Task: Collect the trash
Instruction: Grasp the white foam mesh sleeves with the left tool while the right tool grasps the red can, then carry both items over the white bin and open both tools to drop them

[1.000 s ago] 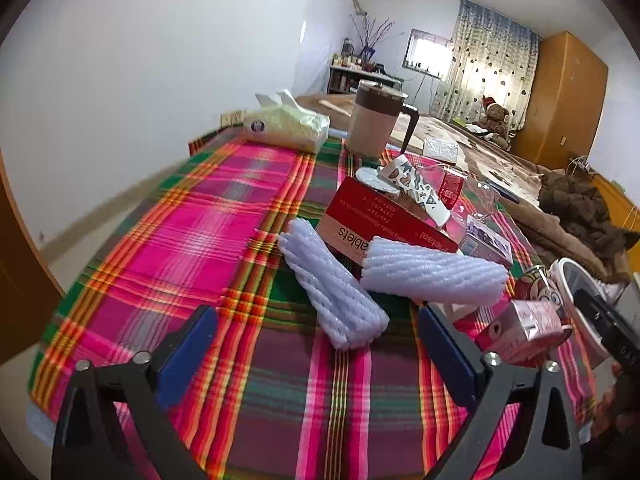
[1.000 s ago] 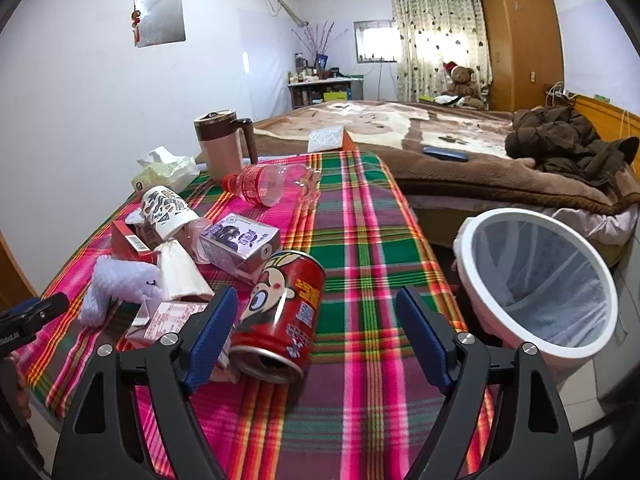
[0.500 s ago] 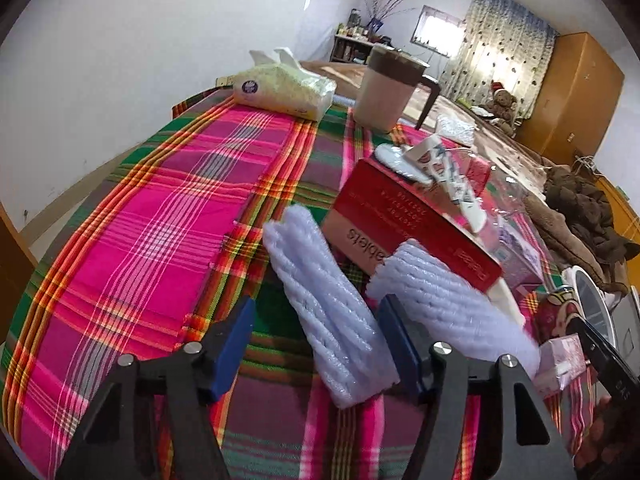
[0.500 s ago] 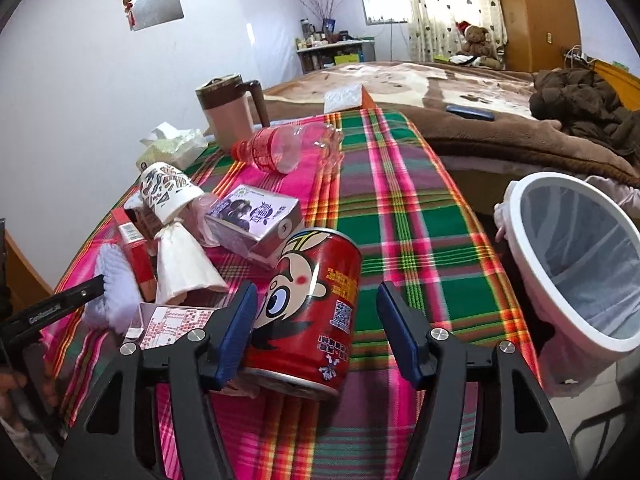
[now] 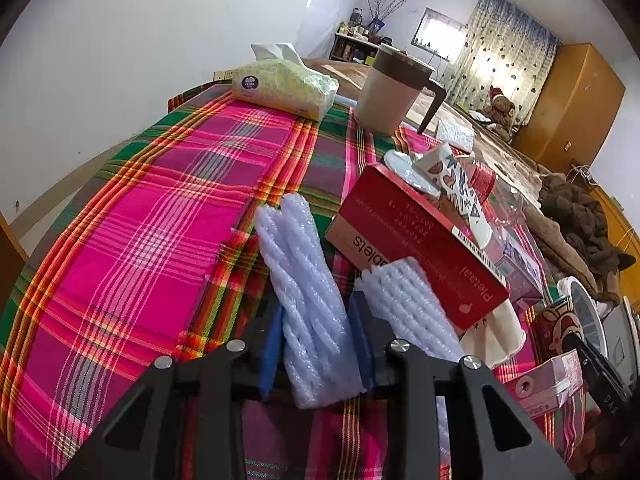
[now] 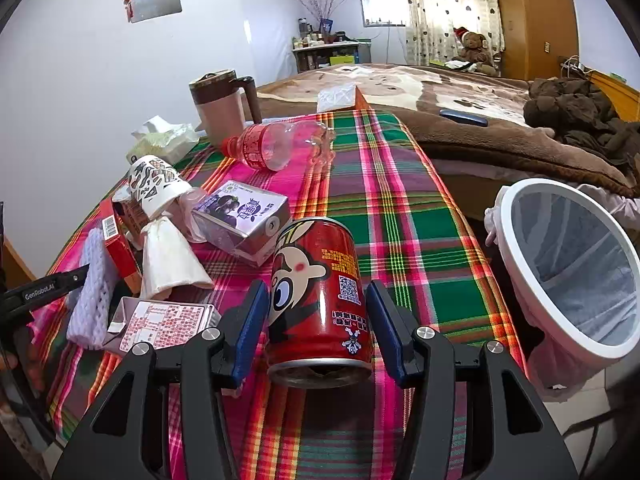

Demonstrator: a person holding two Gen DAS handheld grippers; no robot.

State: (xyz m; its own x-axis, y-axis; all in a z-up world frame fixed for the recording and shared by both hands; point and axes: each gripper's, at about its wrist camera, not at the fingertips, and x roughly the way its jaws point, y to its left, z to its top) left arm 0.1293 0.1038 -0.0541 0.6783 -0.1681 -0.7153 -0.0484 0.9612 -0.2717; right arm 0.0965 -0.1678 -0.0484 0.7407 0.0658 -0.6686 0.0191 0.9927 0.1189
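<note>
My left gripper (image 5: 318, 340) is shut on a white foam net sleeve (image 5: 304, 280) lying on the plaid tablecloth; a second foam sleeve (image 5: 412, 312) lies just right of it under a red tablet box (image 5: 416, 240). My right gripper (image 6: 316, 320) straddles a red drink can (image 6: 320, 300) lying on its side, blue pads close to its sides with small gaps. The white-rimmed trash bin (image 6: 568, 272) stands off the table's right edge.
More clutter lies on the table: a paper cup (image 6: 158, 188), purple carton (image 6: 244, 220), pink carton (image 6: 168, 320), plastic bottle (image 6: 280, 144), tissue pack (image 5: 284, 88) and mug (image 5: 392, 88). A bed with brown blanket (image 6: 480, 120) lies beyond the table.
My left gripper moved forward and closed on the left foam sleeve. My right gripper moved in around the red can and its jaws narrowed towards it.
</note>
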